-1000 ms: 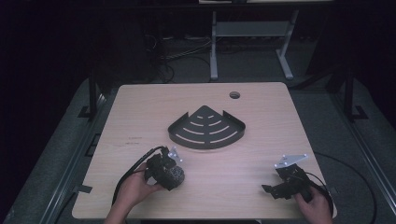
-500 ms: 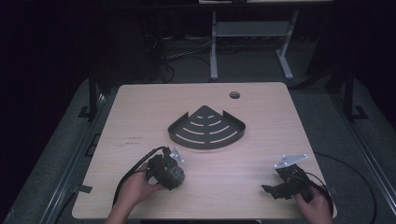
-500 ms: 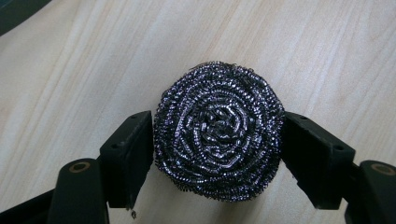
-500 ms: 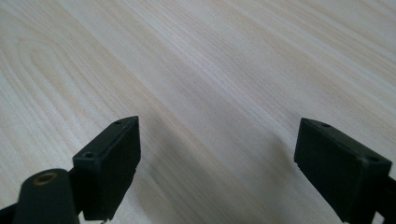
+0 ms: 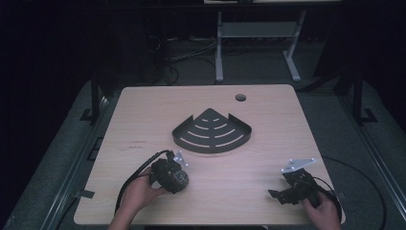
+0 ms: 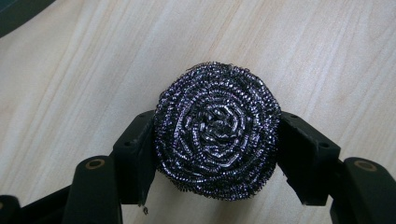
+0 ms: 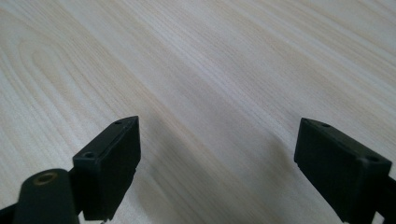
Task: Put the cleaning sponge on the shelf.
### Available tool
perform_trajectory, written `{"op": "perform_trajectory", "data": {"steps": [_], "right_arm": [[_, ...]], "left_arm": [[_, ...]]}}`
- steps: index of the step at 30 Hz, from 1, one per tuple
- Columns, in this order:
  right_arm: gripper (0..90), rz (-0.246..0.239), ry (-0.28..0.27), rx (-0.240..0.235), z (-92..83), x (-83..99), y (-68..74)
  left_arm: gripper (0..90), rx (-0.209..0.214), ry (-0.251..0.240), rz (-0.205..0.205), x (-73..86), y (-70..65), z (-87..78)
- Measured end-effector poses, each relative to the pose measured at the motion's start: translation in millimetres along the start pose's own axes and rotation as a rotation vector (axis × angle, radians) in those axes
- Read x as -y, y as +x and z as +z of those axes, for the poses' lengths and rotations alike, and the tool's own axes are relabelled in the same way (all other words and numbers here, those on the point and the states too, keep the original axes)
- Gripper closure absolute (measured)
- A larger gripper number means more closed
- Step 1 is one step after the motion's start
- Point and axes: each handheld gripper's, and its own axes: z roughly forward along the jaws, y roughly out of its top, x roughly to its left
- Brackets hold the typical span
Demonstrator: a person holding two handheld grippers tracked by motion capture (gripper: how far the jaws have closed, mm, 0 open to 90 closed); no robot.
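At lower left of the pale wooden counter (image 5: 268, 187), the left gripper (image 6: 217, 135) has just closed its fingers on a round steel-wool scouring ball (image 6: 217, 135), ready for lifting, while the right gripper (image 7: 217, 154) rests wide open and empty.

Pale wood-grain rectangular desk (image 5: 143, 115), rounded corners, dark floor around. Round cable hole (image 5: 240, 97) near far edge, right of centre. Black metal quarter-round corner shelf with curved slots (image 5: 212, 131) lies flat at middle. Round steel-wire scouring ball (image 6: 217, 128) rests on desk near front-left, just before shelf. Front-right area bare wood.
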Motion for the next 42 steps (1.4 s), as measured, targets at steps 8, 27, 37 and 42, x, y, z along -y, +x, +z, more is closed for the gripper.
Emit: {"op": "perform_trajectory", "data": {"steps": [8,27,37,42], "right_arm": [[14.3,0.001,-0.001,-0.004,1.0,-0.1,0.5],[14.3,-0.002,-0.001,-0.007,2.4,-0.9,0.4],[14.4,-0.007,0.002,-0.008,3.5,-1.8,1.6],[14.4,-0.004,-0.001,-0.009,3.1,-1.5,0.9]], "left_arm": [[34.7,-0.003,-0.002,-0.009,0.0,0.8,-1.2],[34.8,-0.010,-0.018,0.006,-9.0,0.4,-9.9],[34.9,-0.002,-0.030,0.007,-15.4,2.8,-16.9],[34.9,-0.002,-0.026,0.013,-19.9,4.2,-17.6]]}}
